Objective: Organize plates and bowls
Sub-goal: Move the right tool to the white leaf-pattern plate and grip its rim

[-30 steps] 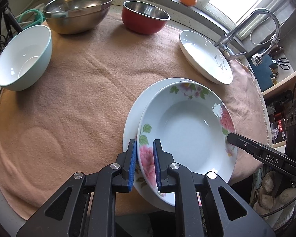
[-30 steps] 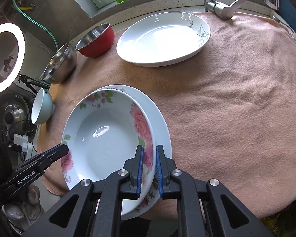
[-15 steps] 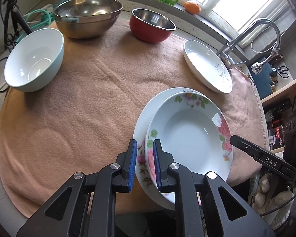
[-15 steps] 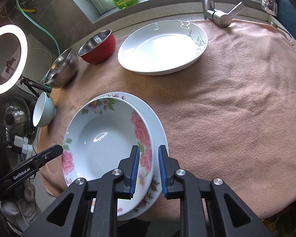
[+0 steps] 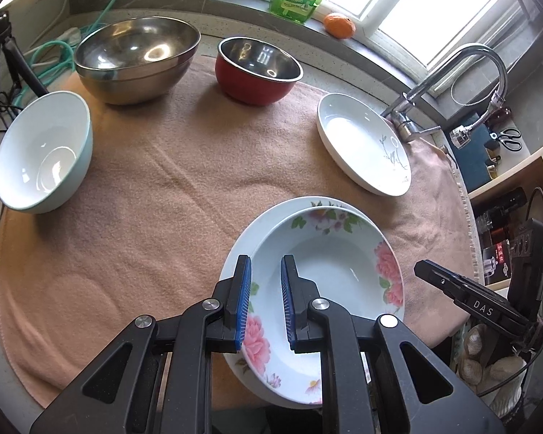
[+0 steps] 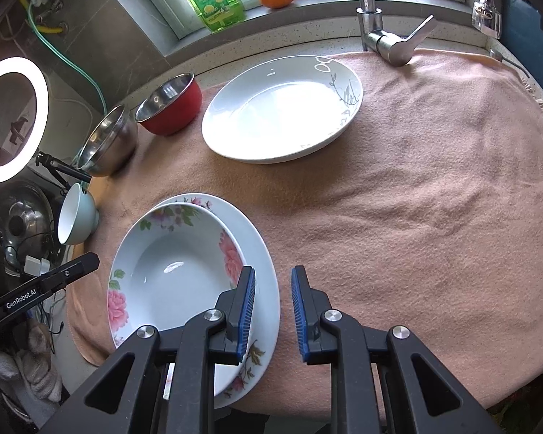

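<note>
Right over the floral stack (image 5: 325,271) on the cloth (image 6: 416,199), we've got the left gripper (image 5: 266,260) and right gripper (image 6: 274,271) slightly parted, the right's jaws just opened, pinching nothing, while the white plate (image 6: 282,108) lies beyond the stack, nearer our right side

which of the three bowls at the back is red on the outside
The middle one: the red-sided bowl with a steel inside. The large all-steel bowl sits to its left, and the pale blue ceramic bowl is farther left.
</note>
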Motion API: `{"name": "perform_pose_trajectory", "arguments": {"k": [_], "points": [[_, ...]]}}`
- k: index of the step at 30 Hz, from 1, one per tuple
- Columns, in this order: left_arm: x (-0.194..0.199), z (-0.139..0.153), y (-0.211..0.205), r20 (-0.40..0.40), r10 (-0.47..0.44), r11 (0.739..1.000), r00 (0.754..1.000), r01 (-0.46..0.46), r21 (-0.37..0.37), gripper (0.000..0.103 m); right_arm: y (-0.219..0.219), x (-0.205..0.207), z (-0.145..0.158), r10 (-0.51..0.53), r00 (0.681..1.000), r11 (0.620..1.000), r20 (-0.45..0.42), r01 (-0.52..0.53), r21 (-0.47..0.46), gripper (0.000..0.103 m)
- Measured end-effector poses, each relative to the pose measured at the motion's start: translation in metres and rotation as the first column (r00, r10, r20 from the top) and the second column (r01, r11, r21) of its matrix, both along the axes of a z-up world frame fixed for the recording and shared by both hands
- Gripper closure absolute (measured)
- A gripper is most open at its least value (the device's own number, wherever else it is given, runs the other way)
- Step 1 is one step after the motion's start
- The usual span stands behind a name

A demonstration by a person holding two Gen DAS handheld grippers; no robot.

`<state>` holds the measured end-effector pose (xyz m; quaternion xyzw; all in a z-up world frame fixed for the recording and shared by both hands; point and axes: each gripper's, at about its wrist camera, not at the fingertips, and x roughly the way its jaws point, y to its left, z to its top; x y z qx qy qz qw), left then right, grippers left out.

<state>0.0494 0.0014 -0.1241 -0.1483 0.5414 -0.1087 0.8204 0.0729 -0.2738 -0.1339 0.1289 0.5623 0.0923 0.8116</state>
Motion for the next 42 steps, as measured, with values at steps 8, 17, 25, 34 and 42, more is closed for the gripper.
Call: {"name": "perform_pose_trajectory", "arguments": {"k": [8,17,25,34,42], "points": [[0.03,0.008,-0.023,0.023,-0.025,1.0,0.999,0.026,-0.01,0.089,-0.027,0.022,0.01,-0.024,0.999,1.0,0.023,0.025,-0.015,0.082],[0.072,0.006,-0.042,0.025,-0.019,1.0,1.0,0.019,-0.022,0.089,-0.058,0.058,0.013,-0.04,0.998,0.999,0.053,0.041,-0.025,0.082],[0.106,-0.001,-0.053,0.003,-0.005,0.999,1.0,0.006,-0.036,0.089,-0.077,0.092,0.003,-0.042,0.998,0.999,0.045,0.042,-0.005,0.082],[0.139,-0.01,-0.07,0.0,-0.018,1.0,1.0,0.018,0.004,0.089,-0.088,0.128,-0.01,-0.044,0.998,0.999,0.042,0.044,0.005,0.082],[0.158,-0.021,-0.079,0.0,-0.03,0.997,1.0,0.03,0.072,0.089,-0.09,0.149,-0.023,-0.045,0.999,0.999,0.03,0.045,0.012,0.082]]}}
